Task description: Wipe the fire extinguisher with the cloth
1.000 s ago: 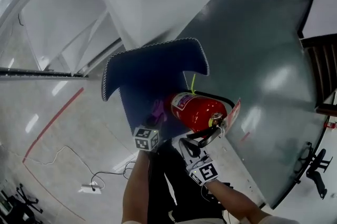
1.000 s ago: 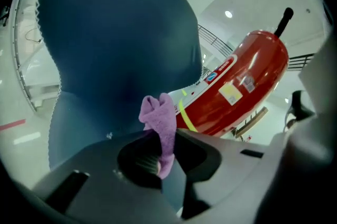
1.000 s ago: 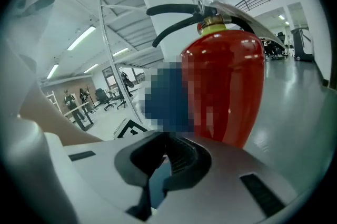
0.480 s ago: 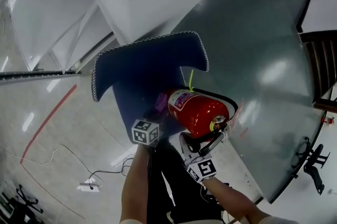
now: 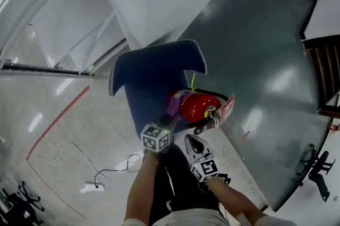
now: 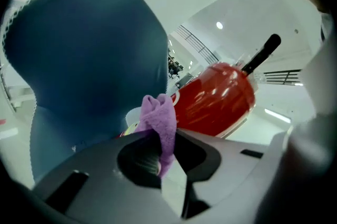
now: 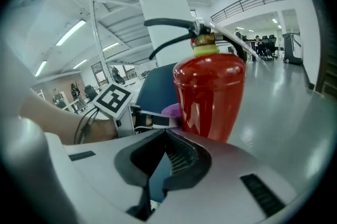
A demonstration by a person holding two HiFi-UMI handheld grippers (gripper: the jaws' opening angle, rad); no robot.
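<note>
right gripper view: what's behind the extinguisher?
A blue padded panel stands behind the fire extinguisher, and a purple cloth pokes out beside it. The red cylinder covers the rest of the cloth and much of the panel.

Fire extinguisher (image 5: 197, 105), apparently on blue chair (image 5: 154, 68)

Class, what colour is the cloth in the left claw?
Purple cloth; clearest in left gripper view.

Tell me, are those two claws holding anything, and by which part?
The left gripper pinches the purple cloth by a bunched fold; the right gripper holds nothing, its jaws together.
</note>
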